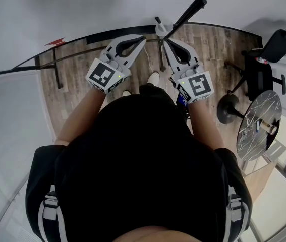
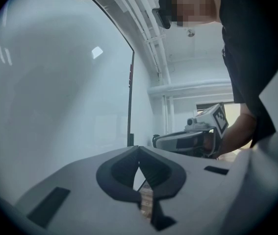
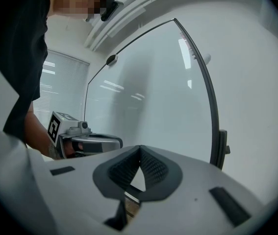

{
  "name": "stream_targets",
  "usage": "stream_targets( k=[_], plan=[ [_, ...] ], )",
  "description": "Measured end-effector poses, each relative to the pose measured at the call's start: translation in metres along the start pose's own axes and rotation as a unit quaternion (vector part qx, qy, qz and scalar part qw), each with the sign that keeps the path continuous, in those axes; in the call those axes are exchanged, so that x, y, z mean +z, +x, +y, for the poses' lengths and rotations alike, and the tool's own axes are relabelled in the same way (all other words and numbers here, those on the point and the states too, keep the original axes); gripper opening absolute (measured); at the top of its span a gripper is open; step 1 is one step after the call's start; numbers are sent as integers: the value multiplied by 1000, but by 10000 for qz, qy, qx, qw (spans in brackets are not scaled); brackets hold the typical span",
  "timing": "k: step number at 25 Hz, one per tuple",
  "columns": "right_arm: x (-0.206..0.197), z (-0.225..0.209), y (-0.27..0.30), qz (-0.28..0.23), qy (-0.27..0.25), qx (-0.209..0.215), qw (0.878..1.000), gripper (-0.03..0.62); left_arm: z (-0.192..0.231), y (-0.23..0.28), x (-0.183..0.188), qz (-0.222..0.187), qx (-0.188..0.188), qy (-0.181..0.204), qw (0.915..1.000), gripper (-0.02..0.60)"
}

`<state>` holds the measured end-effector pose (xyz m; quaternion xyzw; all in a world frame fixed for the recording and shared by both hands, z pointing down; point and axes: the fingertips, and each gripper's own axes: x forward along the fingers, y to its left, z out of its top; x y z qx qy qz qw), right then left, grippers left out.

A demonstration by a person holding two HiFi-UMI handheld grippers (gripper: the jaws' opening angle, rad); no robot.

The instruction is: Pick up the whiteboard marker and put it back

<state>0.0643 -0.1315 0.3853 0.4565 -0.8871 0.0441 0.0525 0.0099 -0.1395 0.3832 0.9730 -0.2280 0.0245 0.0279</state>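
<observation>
The room had a brown wood-plank floor (image 1: pixel 77 69) and a big white whiteboard in a thin black frame (image 3: pixel 148 97), which filled most of what each gripper view took in. The only print I could find was the black-and-white square pattern on each gripper's cube, with no words to read. A small red tag (image 1: pixel 57 42) by the board's lower edge was too small to read.

The left gripper (image 1: pixel 141 38) and right gripper (image 1: pixel 165 40) were held level, side by side, pointing at the board. Each claw was pressed together tip to tip with nothing in it. I could not pick out the whiteboard marker anywhere. The person's dark top (image 1: pixel 143 165) hid the floor below the hands. A blue scrap (image 1: pixel 182 100) showed under the right cube, and I could not tell what it was.

To the right stood a black office chair (image 1: pixel 264 59) and a round dark marble-topped table (image 1: pixel 251 135).
</observation>
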Motion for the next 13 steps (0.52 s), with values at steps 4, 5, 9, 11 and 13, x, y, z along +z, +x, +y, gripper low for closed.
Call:
stream_targets(
  k=[4,5,9,11,13],
  plan=[
    [-1,-1,1,19,-12,5,10000,0,0,2,0,12,-24,-10,10000,3],
    [0,-1,1,22,-19,6,10000,0,-1,3,1,9,-34,-9,10000,3],
    [2,0,1,45,-41,28,10000,1,-1,4,0,10,-53,5,10000,3],
    [1,-1,2,62,-15,33,10000,2,1,5,0,19,-51,-4,10000,3],
    [-1,-2,3,72,8,37,10000,1,2,5,0,25,-53,-11,10000,3]
  ],
)
